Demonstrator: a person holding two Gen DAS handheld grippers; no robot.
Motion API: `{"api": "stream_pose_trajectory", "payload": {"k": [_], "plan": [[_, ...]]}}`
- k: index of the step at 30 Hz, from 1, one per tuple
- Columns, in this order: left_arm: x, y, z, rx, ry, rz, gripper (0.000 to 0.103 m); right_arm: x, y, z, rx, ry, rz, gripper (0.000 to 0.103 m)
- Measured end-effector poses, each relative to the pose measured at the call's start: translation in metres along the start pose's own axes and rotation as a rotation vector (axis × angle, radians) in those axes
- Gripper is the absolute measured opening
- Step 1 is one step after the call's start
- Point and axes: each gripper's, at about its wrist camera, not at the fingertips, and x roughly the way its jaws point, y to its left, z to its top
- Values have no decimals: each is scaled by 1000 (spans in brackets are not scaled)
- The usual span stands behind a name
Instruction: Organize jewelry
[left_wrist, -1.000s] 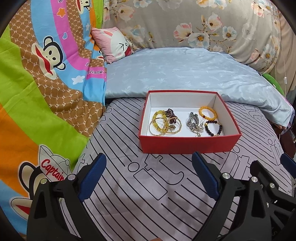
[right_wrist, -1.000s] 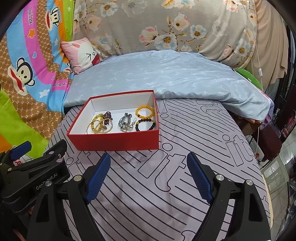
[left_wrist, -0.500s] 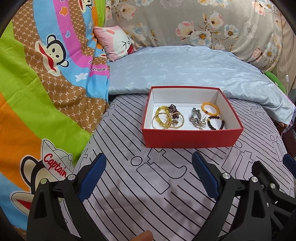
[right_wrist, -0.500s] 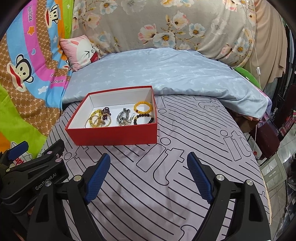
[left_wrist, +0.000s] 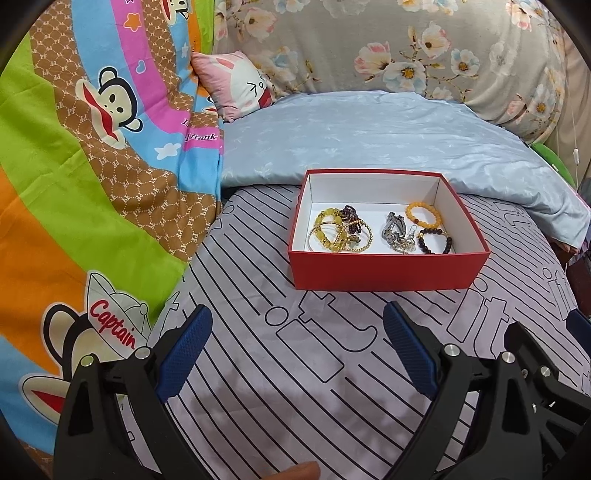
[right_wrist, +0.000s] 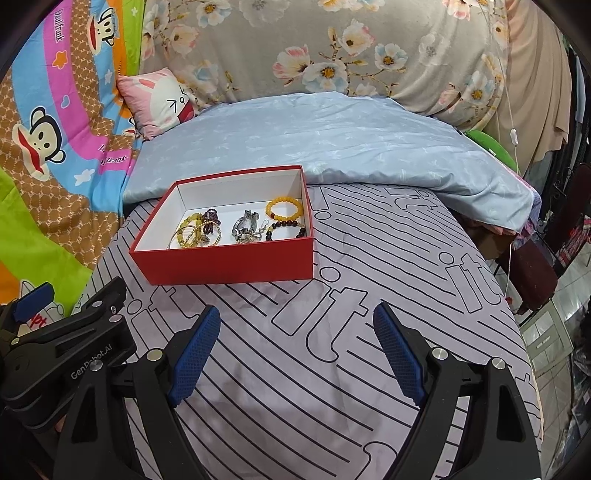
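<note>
Red cardboard, the box (left_wrist: 388, 269) sits ahead on soft bedding, its jewelry (left_wrist: 380, 230) heaped against the near wall. My left gripper (left_wrist: 297, 341) and right gripper (right_wrist: 295, 341) hang spread and empty, short of the box. The tangled bracelets (left_wrist: 341, 230) could lift together, or the light box could slide.

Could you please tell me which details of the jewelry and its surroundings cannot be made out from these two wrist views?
- Left heap of yellow and gold bracelets: overlapping in both views, count unclear.
- Silver piece: too small to identify.
- Red box: near wall hides the floor's front strip, mainly in the right wrist view.
- Green object: mostly hidden by the blue quilt.
</note>
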Motion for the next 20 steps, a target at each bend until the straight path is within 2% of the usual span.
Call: {"api": "stream_pose_trajectory", "payload": {"k": [20], "plan": [[1,-1,-3,-1,1,10,91,0,-2,-6,7,2,-9,83]]}}
